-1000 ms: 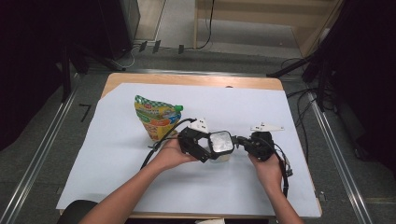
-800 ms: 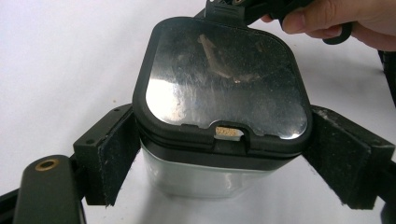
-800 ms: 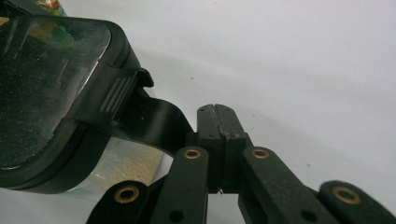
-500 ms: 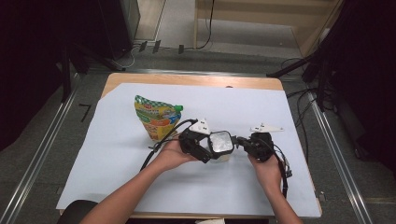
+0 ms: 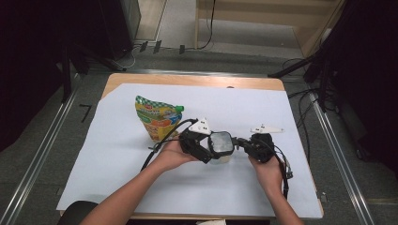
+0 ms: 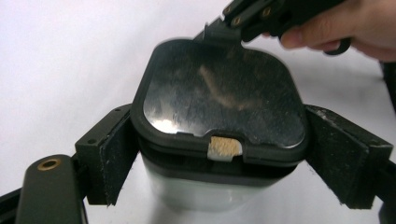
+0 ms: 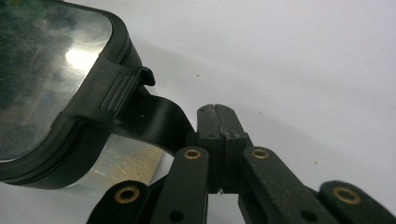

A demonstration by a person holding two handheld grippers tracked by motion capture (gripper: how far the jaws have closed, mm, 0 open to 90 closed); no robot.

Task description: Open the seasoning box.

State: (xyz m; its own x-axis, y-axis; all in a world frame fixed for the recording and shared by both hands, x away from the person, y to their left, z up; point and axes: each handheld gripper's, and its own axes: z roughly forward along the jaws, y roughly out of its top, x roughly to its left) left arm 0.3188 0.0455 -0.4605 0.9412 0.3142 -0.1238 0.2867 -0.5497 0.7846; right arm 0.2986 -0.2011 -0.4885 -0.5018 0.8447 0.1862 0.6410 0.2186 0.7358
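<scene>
1. Nothing is seen to have moved since the earlier frame.
2. Mid-frame, the container (image 5: 220, 146) is clamped sidewise by the left gripper (image 5: 213, 151).
3. Its latch tab (image 7: 161, 122) is pinched by the closed right gripper (image 7: 218, 122).
4. Rigid, glossy, probably slippery; sides are best held.

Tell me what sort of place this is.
Probably a lab or recording studio, not a home: a wooden table covered by a white sheet, black curtains around it, and cables trailing across the floor.
</scene>
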